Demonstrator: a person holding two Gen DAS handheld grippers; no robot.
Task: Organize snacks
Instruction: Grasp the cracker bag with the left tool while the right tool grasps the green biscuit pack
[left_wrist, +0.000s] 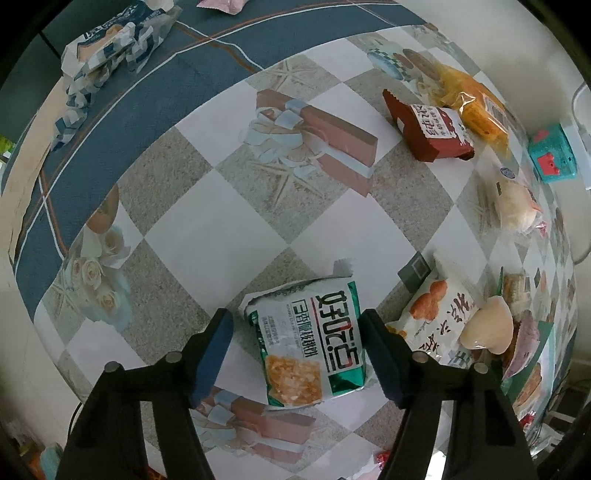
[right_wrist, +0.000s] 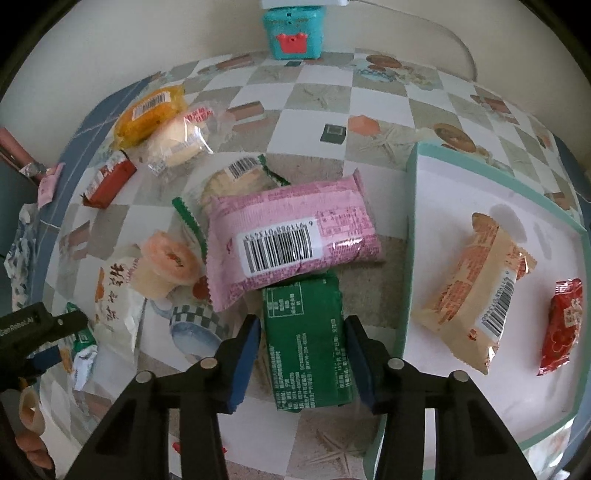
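Left gripper (left_wrist: 297, 354): jaws spread wide, straddling a white-and-green snack packet (left_wrist: 308, 341) that lies flat on the checked tablecloth (left_wrist: 207, 206); the right finger sits just beside the packet's edge, the left finger apart from it. The packet bears large Chinese characters and a picture of a golden square cracker. Right gripper (right_wrist: 301, 350): jaws parted to medium width around a dark green packet (right_wrist: 306, 343) printed with small white text, too fine to read; whether the pads touch it cannot be told. Overlapping the green packet's far end, a pink packet (right_wrist: 291, 236), barcode side up, digits partly legible as 6911988013453 inverted. To the right, a white tray with teal rim (right_wrist: 412, 221) containing a beige wrapped snack (right_wrist: 476, 291) with barcode and a small red packet (right_wrist: 561, 325). Farther left, a jelly cup (right_wrist: 166, 266), a red-brown packet (right_wrist: 109, 181), a clear-wrapped bun (right_wrist: 181, 142) and an orange packet (right_wrist: 147, 114). At the wall, a teal box (right_wrist: 293, 31) with a red crown shape.
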